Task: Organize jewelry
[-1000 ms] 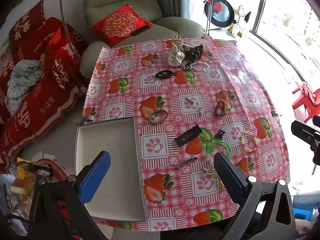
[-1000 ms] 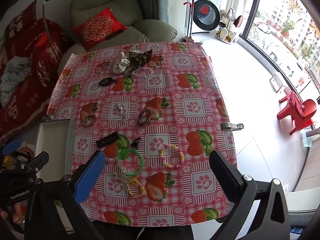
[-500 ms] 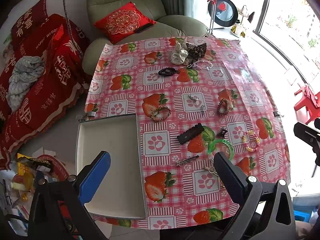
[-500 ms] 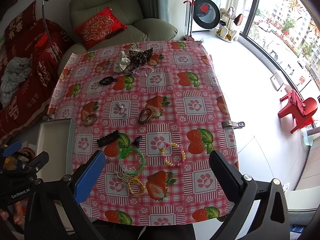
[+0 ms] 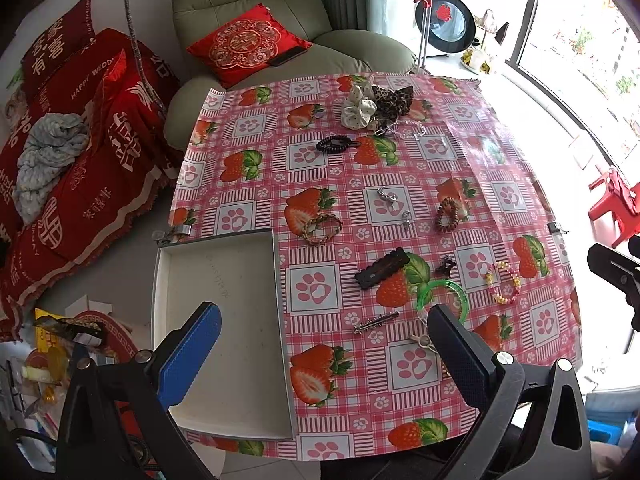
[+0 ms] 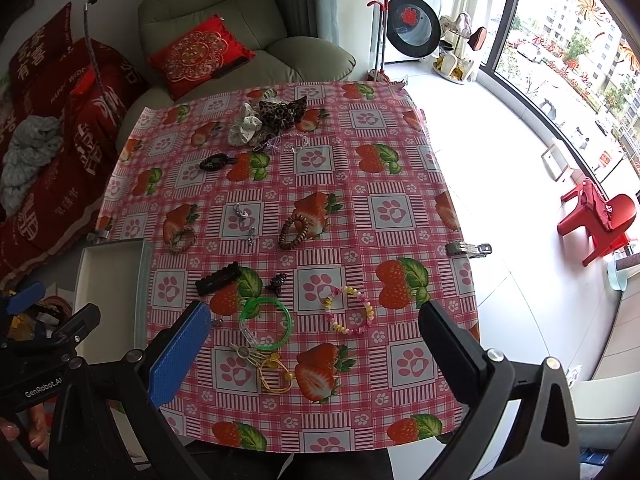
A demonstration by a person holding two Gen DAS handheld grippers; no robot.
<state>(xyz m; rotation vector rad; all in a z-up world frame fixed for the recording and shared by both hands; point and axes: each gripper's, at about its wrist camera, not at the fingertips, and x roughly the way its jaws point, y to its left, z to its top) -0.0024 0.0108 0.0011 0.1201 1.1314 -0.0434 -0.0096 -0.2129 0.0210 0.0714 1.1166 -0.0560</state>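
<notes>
- The left gripper (image 5: 324, 354) hovers wide apart and empty above the counter's near edge, one blue pad over the shallow white rectangular tray (image 5: 256, 422); the right gripper (image 6: 316, 346) is likewise spread wide, holding nothing.
- On the counter (image 6: 404, 216), under a pink strawberry-and-paw checked cloth, the jewelry lies scattered: one yellow cord loop (image 6: 276, 374), one translucent green plastic bangle (image 6: 266, 322), one pastel beaded bracelet (image 6: 350, 310).
- Further on: one long black hair clip (image 5: 382, 268), one brown wooden bead bracelet (image 5: 448, 216), one braided bracelet (image 5: 322, 228).
- Farthest: one white scrunchie (image 5: 358, 112) touching one leopard-print scrunchie (image 5: 392, 100).
</notes>
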